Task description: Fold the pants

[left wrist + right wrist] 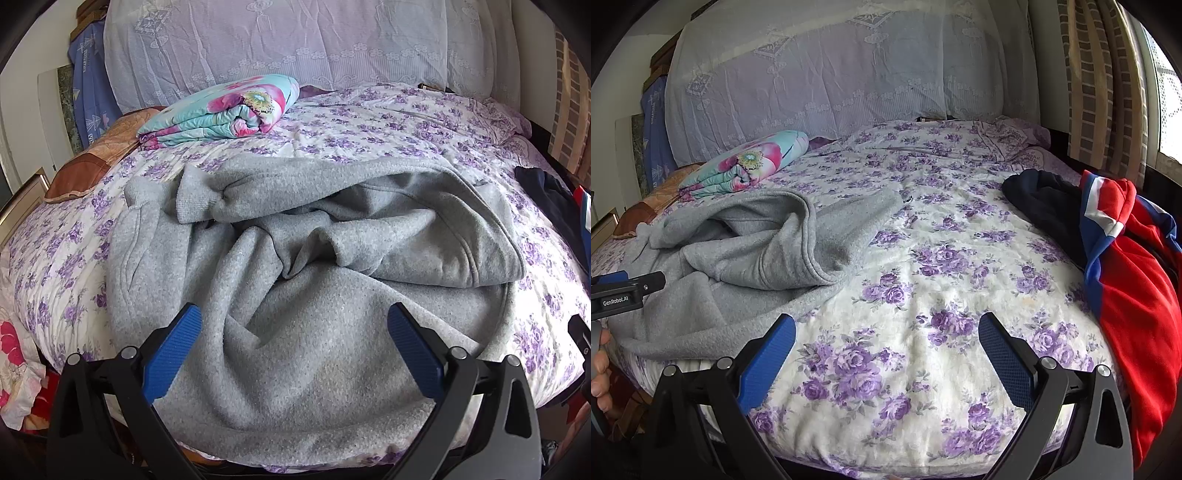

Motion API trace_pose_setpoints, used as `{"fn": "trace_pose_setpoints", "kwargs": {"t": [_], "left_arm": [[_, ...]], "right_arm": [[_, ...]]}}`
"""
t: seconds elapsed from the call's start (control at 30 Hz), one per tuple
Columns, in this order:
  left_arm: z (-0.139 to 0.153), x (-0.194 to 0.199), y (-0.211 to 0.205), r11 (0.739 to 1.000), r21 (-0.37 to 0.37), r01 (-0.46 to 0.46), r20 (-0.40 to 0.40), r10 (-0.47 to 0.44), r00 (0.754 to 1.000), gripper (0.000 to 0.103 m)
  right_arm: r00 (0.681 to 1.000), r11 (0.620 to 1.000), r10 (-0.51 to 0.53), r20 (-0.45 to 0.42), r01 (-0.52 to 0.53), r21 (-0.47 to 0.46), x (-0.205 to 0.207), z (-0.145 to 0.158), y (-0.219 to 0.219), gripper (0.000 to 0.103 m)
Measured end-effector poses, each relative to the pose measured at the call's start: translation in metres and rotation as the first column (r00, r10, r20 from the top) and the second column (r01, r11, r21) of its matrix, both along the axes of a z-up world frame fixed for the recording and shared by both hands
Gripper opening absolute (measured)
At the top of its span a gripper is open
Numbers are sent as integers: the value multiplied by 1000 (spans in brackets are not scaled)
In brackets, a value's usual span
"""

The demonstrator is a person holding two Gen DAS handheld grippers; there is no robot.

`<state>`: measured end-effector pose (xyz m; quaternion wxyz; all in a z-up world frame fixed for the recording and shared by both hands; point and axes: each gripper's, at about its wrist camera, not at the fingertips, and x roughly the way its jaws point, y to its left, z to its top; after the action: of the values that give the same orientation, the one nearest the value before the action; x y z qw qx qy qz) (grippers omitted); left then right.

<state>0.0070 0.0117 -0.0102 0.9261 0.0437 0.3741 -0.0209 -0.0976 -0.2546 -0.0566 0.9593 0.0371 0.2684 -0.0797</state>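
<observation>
My left hand-held gripper [294,325] hovers spread above the crumpled grey pants [295,258] at the bed's [55,258] near edge; my right hand-held gripper [886,334], also spread, is over bare floral sheet between the pants and a red jacket [1137,314]. The pants' legs are bunched, their layout hard to make out; the jacket is cut off at the frame edge.

Black tongs [293,328] with ribbed blue pads [173,354].
</observation>
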Motion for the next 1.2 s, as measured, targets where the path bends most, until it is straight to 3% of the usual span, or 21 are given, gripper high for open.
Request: {"fn": "trace_pose_setpoints", "kwargs": {"t": [1.2], "left_arm": [[0, -2, 4, 1000, -3, -3, -1, 3, 1000, 98]], "right_arm": [[1000, 1000, 5, -21, -5, 2, 1, -7, 2, 100]]}}
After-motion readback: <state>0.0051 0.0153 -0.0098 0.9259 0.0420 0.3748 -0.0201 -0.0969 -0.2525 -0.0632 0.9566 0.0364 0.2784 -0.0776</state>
